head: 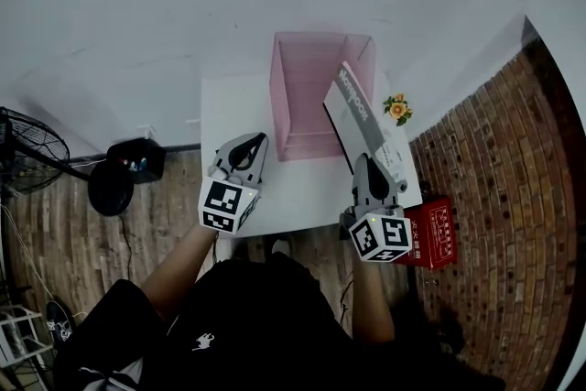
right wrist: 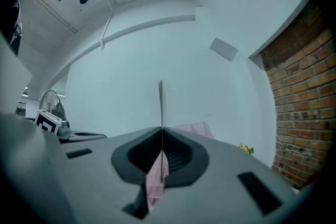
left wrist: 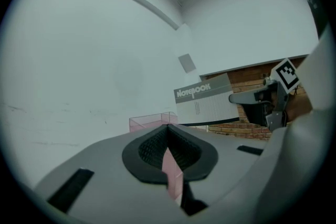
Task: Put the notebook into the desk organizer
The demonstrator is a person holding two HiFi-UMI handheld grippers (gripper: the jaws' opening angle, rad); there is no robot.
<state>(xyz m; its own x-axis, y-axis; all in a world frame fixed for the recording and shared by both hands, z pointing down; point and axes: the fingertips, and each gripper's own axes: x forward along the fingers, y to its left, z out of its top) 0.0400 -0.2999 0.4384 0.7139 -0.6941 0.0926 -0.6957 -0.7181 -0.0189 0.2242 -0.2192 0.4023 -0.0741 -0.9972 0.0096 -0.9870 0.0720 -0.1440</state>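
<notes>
A grey and white notebook (head: 355, 114) is held up over the right part of the white table (head: 229, 105), with my right gripper (head: 364, 164) shut on its near edge. It tilts beside the right wall of the pink see-through desk organizer (head: 298, 96), above the table top. In the right gripper view the notebook (right wrist: 160, 105) shows edge-on between the shut jaws, with the organizer (right wrist: 193, 128) behind. My left gripper (head: 255, 143) is shut and holds nothing, just left of the organizer's near corner. The left gripper view shows the notebook (left wrist: 207, 99), the right gripper (left wrist: 254, 101) and the organizer (left wrist: 151, 121).
A small yellow flower (head: 398, 108) sits at the table's right edge. A red box (head: 432, 233) stands on the floor by the brick wall (head: 513, 197). Left of the table are a black fan (head: 27, 151) and black items (head: 124, 171) on the wooden floor.
</notes>
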